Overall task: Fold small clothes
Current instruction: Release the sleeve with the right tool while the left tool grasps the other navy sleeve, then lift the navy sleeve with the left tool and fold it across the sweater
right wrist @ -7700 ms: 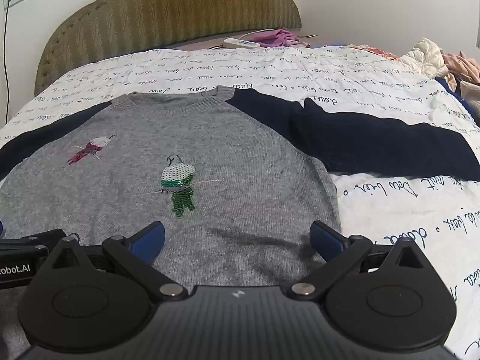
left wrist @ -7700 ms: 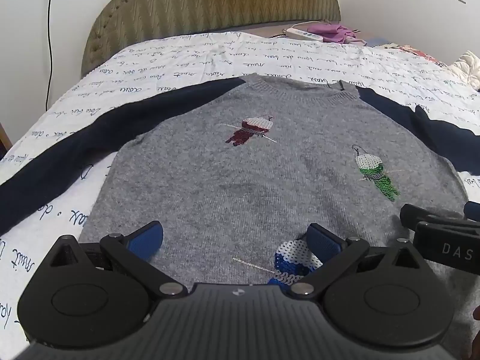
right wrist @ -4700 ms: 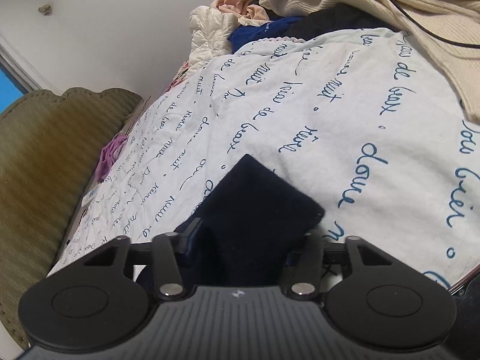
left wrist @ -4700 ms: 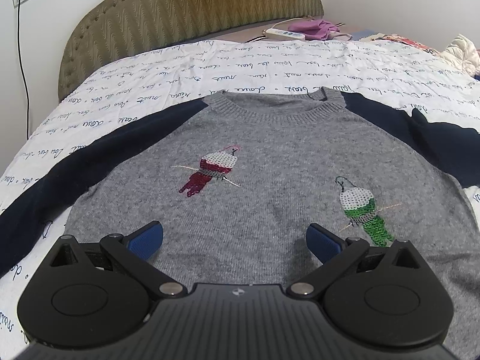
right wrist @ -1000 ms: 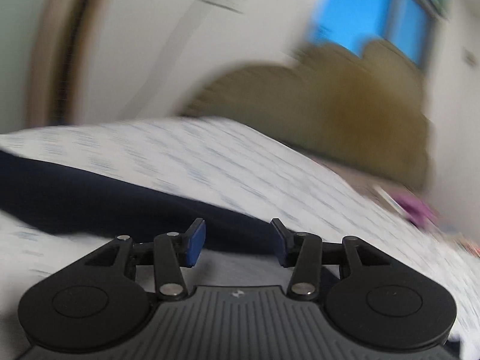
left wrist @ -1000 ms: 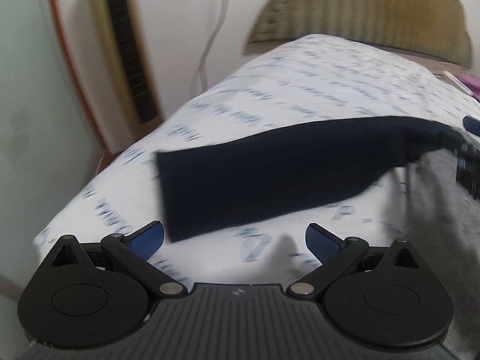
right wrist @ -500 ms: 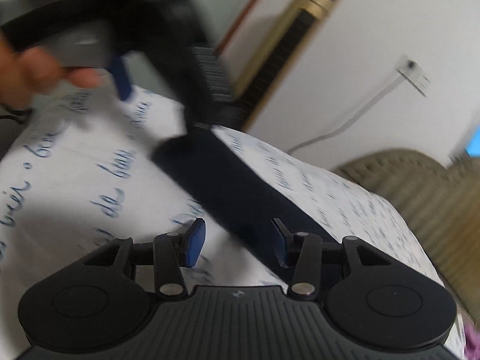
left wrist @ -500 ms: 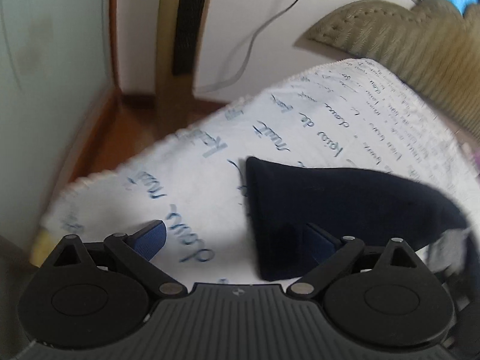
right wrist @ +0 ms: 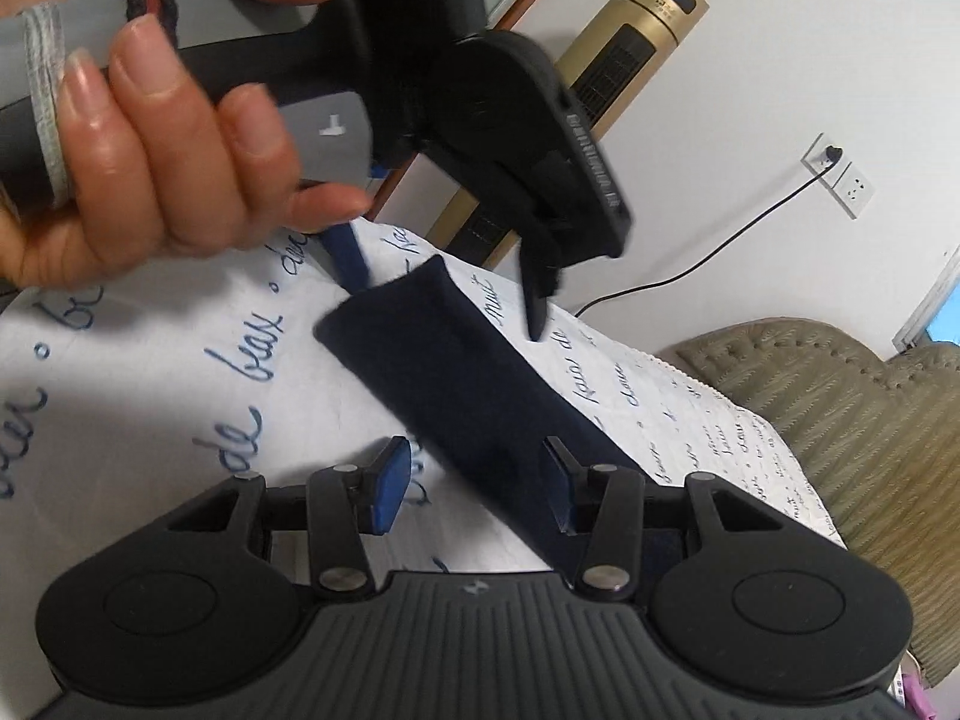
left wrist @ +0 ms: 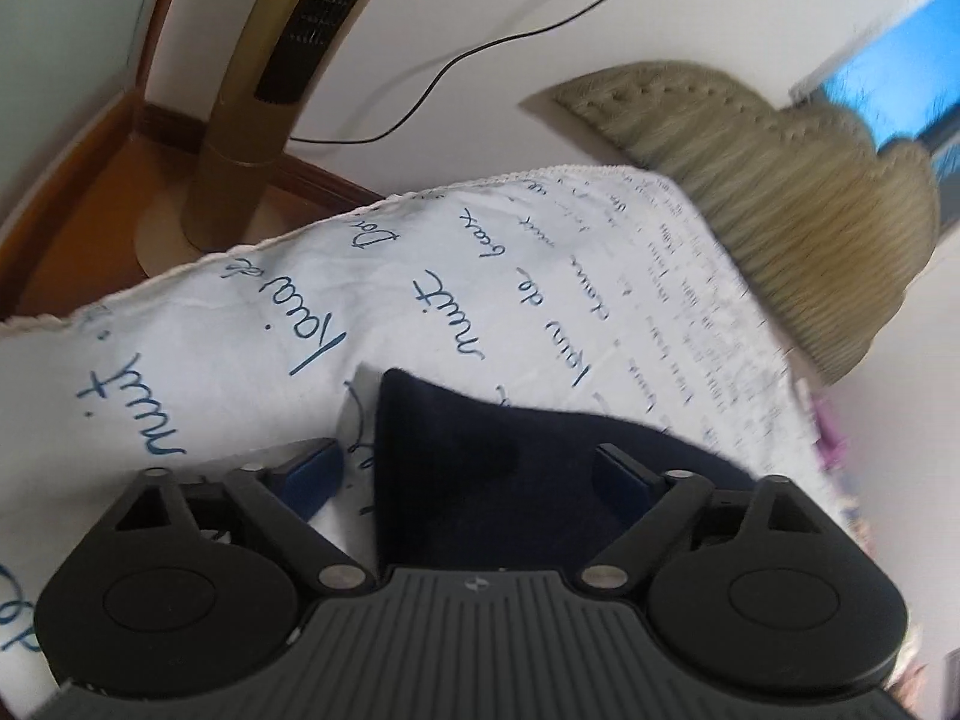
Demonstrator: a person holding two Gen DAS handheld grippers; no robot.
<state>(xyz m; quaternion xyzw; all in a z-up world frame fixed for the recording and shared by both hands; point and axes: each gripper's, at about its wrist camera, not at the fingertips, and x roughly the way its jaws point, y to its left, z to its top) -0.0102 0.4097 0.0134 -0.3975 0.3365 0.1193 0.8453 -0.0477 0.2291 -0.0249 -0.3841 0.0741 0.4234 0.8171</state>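
At six o'clock in the left wrist view, the left gripper (left wrist: pixel 468 468) sits low over the navy sleeve (left wrist: pixel 480 468), its blue-padded tongs spread wide apart, one pad on the bedspread (left wrist: pixel 252 324) just outside the cuff edge, the other over the dark knit. Nothing is pinched yet; it looks lined up to straddle the cuff so it can take it for the fold inward.

Over in the right wrist view, the sleeve (right wrist: pixel 444 372) runs from its cuff at ten o'clock down to five o'clock, lying flat on the script-printed bedspread (right wrist: pixel 150 372). The right gripper (right wrist: pixel 474 486) has its tongs apart too, bracketing the sleeve further up its length but clamped on nothing. At eleven o'clock a hand (right wrist: pixel 150 138) holds the other tool, whose fingers dangle either side of the cuff corner.

My read: one gripper works the cuff, the other waits mid-sleeve to steady the fabric. A gold tower fan (right wrist: pixel 630 42) stands at one o'clock by the wall, and the padded headboard (right wrist: pixel 840 384) fills three o'clock.
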